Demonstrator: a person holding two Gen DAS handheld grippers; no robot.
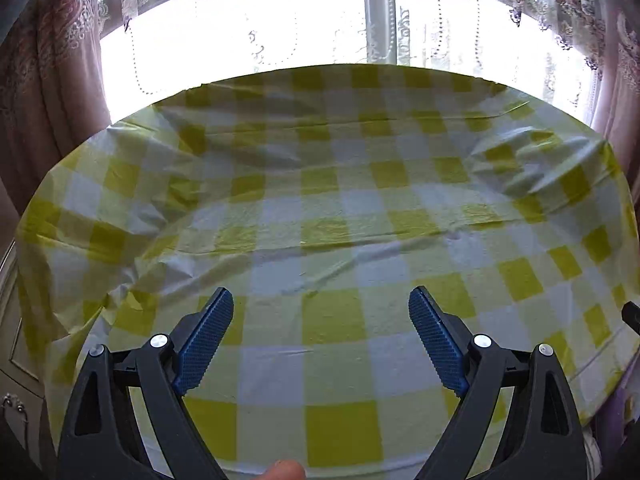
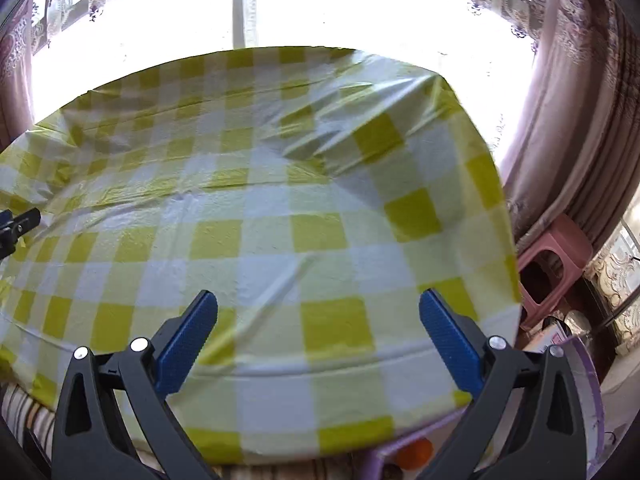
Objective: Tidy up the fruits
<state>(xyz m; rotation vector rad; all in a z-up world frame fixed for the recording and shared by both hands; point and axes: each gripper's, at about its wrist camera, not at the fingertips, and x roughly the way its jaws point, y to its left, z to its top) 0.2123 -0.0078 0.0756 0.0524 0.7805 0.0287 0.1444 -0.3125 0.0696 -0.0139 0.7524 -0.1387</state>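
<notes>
My left gripper is open and empty, its blue pads wide apart above the table with the yellow-and-white checked cloth. My right gripper is open and empty too, above the same cloth near its front right corner. No fruit lies on the cloth in either view. An orange object, perhaps a fruit, shows below the table's front edge inside a purple container. A bit of the left gripper shows at the left edge of the right wrist view.
The cloth is wrinkled, with raised folds at the back right. A bright window with curtains stands behind the table. A pink plastic stool stands right of the table. A white cabinet is at the left.
</notes>
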